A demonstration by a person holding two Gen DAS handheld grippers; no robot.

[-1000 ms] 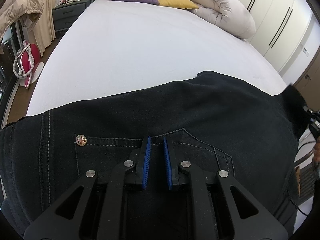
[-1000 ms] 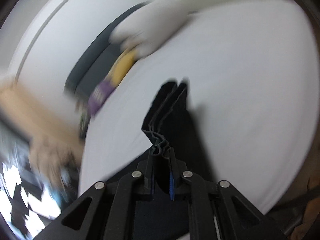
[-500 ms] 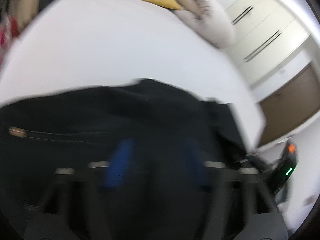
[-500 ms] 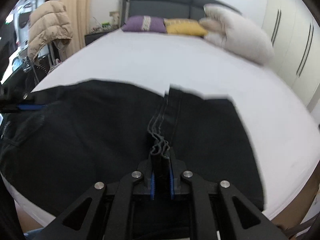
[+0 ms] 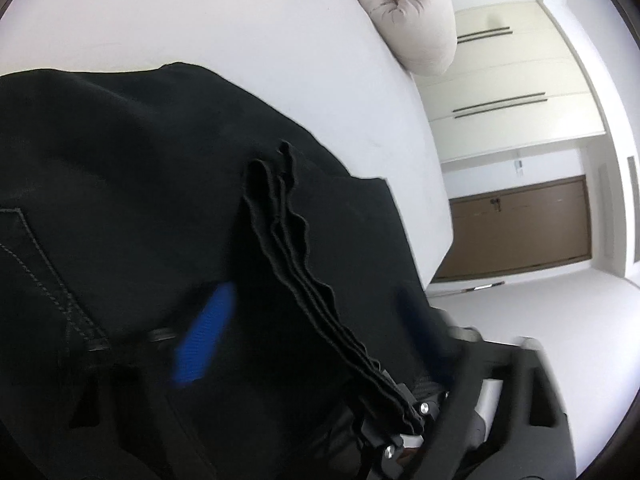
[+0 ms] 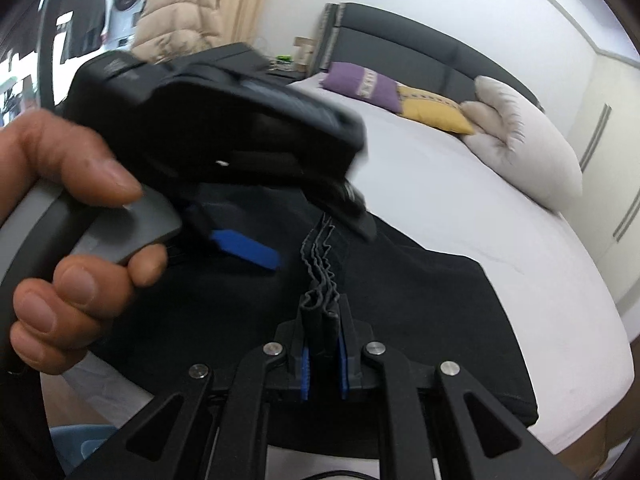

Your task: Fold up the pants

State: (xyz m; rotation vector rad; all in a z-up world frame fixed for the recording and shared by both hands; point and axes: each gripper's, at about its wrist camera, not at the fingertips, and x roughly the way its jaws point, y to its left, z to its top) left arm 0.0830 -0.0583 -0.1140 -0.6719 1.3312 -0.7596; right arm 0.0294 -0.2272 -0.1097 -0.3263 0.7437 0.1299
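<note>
Black pants (image 5: 140,184) lie spread on the white bed (image 5: 240,32); they also show in the right wrist view (image 6: 420,300). My right gripper (image 6: 323,364) is shut on a bunched stack of pant hem edges (image 6: 320,272), held up from the cloth. My left gripper (image 5: 312,332) is open, its blurred blue pads (image 5: 204,336) wide apart on either side of that raised hem ridge (image 5: 296,256). In the right wrist view the left gripper (image 6: 224,148) hovers just left of the hem, held by a hand (image 6: 68,208).
A beige rolled duvet (image 5: 408,12) and purple and yellow pillows (image 6: 364,86) lie at the bed's head by the dark headboard (image 6: 420,40). White wardrobes (image 5: 508,72) and a brown door (image 5: 516,228) stand right. The bed's edge (image 6: 580,400) is close on the right.
My left gripper opened, left the pocket area and swung right to the hem held by my right gripper. The right gripper kept its hold.
</note>
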